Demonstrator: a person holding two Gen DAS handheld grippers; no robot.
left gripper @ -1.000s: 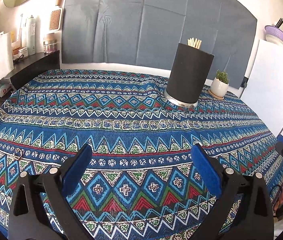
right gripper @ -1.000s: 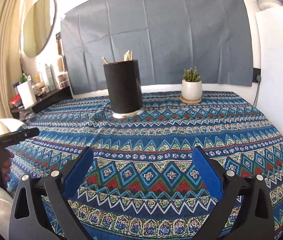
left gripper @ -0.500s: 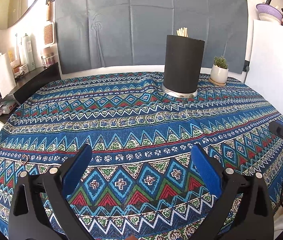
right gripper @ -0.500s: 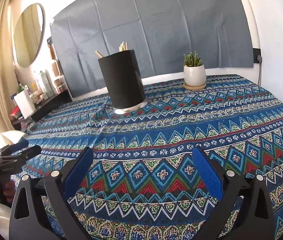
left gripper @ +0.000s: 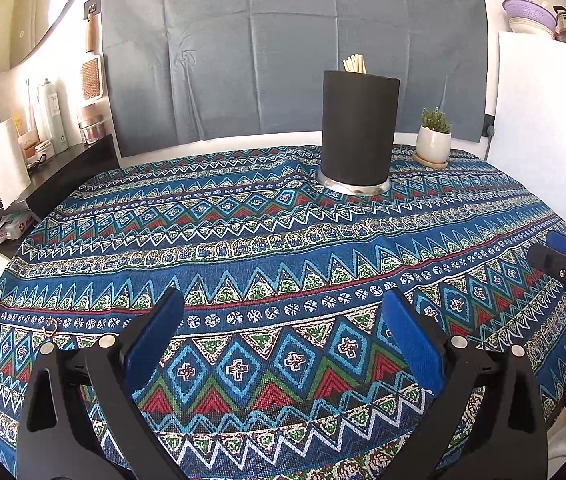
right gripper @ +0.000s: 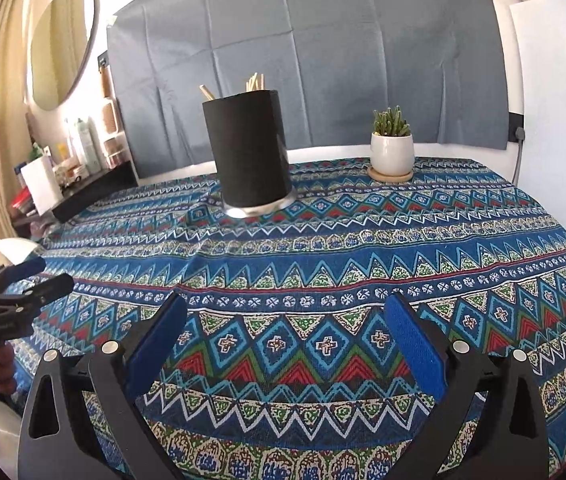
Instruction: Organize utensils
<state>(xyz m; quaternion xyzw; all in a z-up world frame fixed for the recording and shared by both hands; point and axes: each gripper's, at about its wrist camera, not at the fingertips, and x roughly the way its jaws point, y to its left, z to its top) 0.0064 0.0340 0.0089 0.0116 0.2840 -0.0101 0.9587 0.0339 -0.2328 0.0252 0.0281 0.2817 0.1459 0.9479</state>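
Observation:
A tall black utensil holder (left gripper: 357, 128) (right gripper: 249, 150) on a metal base stands at the far side of the patterned tablecloth (left gripper: 243, 248) (right gripper: 363, 256). Pale wooden stick ends (left gripper: 355, 63) (right gripper: 255, 81) poke out of its top. My left gripper (left gripper: 283, 312) hovers open over the near edge with nothing between its blue pads. My right gripper (right gripper: 287, 312) is also open and empty, near the front edge. Each gripper shows at the side of the other's view: the right gripper (left gripper: 563, 254) and the left gripper (right gripper: 31, 276). No loose utensils lie on the cloth.
A small cactus in a white pot (left gripper: 435, 140) (right gripper: 391, 148) sits right of the holder. A dark side shelf with bottles and a white paper (left gripper: 7, 160) stands at the left. A white cabinet (left gripper: 539, 128) rises at the right, a grey cloth covers the wall behind.
Both grippers have tilted and shifted a little, so the holder sits more upright and central in the views. Both stay open and empty.

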